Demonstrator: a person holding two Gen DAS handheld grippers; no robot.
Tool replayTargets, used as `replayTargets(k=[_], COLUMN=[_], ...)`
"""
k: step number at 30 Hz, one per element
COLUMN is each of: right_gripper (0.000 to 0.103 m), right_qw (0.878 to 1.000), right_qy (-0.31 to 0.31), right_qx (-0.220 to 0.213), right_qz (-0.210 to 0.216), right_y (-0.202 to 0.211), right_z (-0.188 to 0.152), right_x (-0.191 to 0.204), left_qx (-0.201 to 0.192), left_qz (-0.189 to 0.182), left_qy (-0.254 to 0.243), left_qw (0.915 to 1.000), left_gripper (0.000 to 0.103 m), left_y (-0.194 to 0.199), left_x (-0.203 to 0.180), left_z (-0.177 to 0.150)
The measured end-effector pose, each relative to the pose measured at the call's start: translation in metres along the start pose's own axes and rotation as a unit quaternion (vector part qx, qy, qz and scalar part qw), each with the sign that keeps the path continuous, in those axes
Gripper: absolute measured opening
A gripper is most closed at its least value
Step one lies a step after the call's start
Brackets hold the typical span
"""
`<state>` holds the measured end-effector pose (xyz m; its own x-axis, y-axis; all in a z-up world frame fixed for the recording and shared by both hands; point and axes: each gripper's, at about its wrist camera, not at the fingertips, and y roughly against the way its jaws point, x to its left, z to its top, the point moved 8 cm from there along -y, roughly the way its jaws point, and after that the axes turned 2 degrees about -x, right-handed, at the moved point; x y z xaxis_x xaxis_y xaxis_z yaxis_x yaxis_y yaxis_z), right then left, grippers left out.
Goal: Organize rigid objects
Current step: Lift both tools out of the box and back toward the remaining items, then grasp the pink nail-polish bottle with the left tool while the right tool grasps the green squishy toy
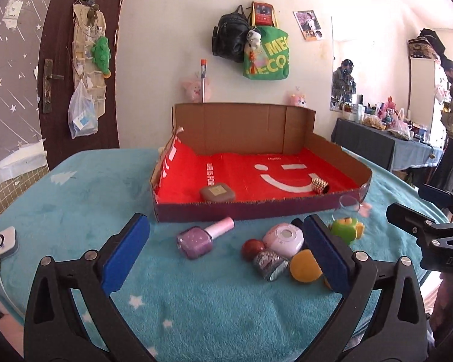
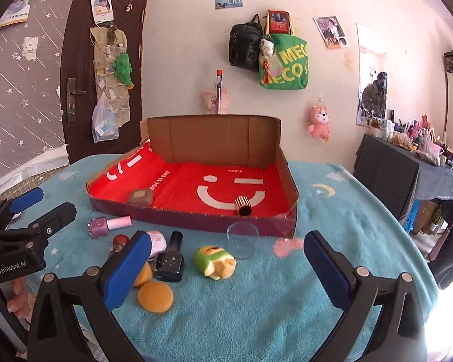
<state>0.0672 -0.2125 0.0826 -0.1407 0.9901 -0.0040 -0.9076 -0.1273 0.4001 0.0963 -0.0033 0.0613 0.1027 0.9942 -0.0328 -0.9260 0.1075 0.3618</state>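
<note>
Left tool held wide open above blanket-covered surface; nail polish bottle seen lying between pads, cardboard tray beyond.

both wrist views facing cardboard tray

Fluffy cloth blanket — matt cardboard box (glossy red lining).

**Red smile, teal stars**

My blue-padded fingers frame a teal star-print blanket. At 12 o'clock, the cardboard box shows a red liner with a white smile; lilac glitter polish bottle at 11.
</note>
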Motion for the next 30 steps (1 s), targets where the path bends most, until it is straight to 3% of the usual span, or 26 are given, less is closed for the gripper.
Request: replayTargets(k=[11, 18, 30], right_gripper=[0.103, 0.103, 0.103], right_qw=[0.997, 0.996, 0.993], right_qy=[-0.049, -0.047, -0.055], right_qx=[0.063, 0.073, 0.101], right_qz=[0.004, 0.002, 0.014], right_y=[-0.034, -0.041, -0.064], right_z=[-0.052, -0.056, -0.052], right_x=[-0.004, -0.005, -0.005], left_qx=[0.066, 0.078, 0.145], left_qz=[0.001, 0.012, 0.008], left_qy=[0.021, 0.019, 0.012], left_qw=[0.9976, 0.9967, 0.9893], left_gripper=[0.103, 0.103, 0.102], left_y=[-0.025, -0.032, -0.07], left_x=[0.01, 0.016, 0.045], left_z=[-0.044, -0.044, -0.034])
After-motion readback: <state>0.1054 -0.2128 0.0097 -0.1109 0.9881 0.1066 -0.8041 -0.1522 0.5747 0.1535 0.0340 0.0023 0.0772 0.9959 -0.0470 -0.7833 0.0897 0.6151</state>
